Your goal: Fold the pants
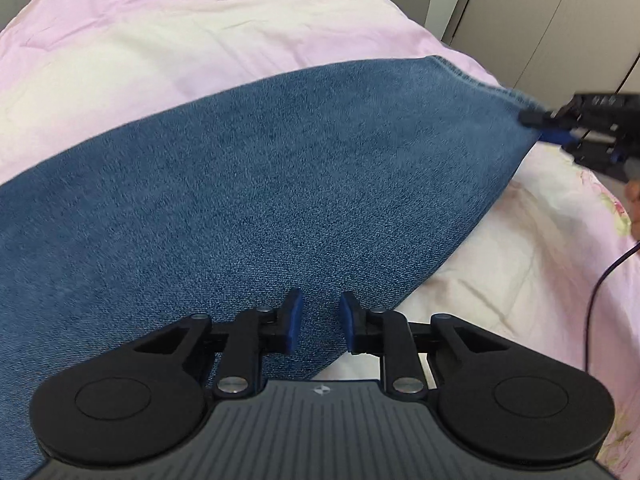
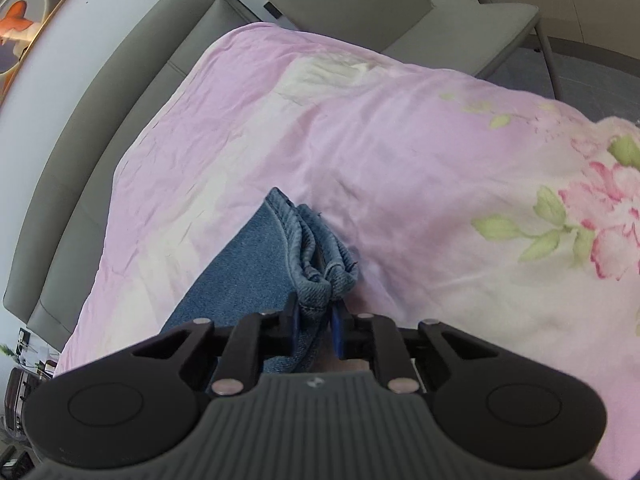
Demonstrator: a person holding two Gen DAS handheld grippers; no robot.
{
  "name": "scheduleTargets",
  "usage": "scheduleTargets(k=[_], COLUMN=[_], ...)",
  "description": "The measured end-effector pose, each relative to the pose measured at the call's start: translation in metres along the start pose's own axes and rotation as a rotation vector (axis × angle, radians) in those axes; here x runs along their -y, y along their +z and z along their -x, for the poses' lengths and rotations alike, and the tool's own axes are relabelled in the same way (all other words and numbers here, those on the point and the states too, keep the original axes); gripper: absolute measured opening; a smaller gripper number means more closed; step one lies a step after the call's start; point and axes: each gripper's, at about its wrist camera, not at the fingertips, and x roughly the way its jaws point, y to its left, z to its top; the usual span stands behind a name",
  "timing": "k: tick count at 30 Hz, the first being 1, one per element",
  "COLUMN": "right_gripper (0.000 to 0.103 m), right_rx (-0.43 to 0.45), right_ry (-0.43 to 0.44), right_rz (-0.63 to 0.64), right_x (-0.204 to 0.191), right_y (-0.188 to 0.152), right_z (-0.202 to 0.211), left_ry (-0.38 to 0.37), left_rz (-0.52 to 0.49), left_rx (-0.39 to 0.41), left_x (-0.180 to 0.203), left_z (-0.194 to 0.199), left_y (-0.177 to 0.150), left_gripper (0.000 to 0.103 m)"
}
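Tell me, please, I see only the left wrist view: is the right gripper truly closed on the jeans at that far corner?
Observer: Yes. In the right wrist view the right gripper pinches the jeans at the hem, with cloth between both pads.
Operator: One layer or several?
Observer: Several; the hems are bunched together there.
Operator: What lies beyond it?
Observer: A grey chair stands past the pink bedcover.

Pink floral bedcover (image 2: 400, 152), grey padded headboard (image 2: 120, 92), framed picture (image 2: 28, 24), pale wardrobe doors (image 1: 540, 16)
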Motion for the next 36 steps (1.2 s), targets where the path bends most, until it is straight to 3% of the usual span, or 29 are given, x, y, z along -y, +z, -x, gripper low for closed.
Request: scheduleTargets(k=[5, 10, 15, 18, 23, 27, 34, 36], right_gripper=[0.010, 0.010, 0.010, 0.010, 0.010, 0.010, 0.010, 0.010], right_rx=[0.049, 0.082, 0.087, 0.065, -0.006, -0.104, -0.320, -0.378], right_ry=[0.027, 0.073, 0.099, 0.126, 0.189, 0.204, 0.167, 0.141], right_rz=[0.172, 0.336, 0.487, 0.570, 0.683, 0.750, 0.909, 0.970], right_x=[-0.052, -0.127, -0.209, -0.257, -0.323, -0.355, -0.377, -0.377], right_y=[0.001, -0.002, -0.015, -0.035, -0.089, -0.146, -0.258, -0.284], right_z=[0.023, 0.048, 0.065, 0.064, 0.047, 0.017, -0.046, -0.063], left_ry=[-0.028, -0.009, -0.085, -0.069, 0.020, 0.050, 0.020, -0.024], left_rz=[0.067, 0.029, 0.148, 0.185, 0.268, 0.371, 0.506, 0.549], left_rx=[0.004, 0.044, 0.130, 0.169, 0.212, 0.240, 0.252, 0.260], left_x=[-0.009, -0.001, -0.029, -0.064, -0.130, -0.174, -0.218, -0.225], left_z=[-0.008, 0.000, 0.046, 0.080, 0.131, 0.151, 0.146, 0.144], left_y=[-0.008, -0.017, -0.034, -0.046, -0.081, -0.115, -0.135, -0.135], left_gripper=[0.026, 0.026, 0.027, 0.027, 0.027, 0.027, 0.027, 0.027])
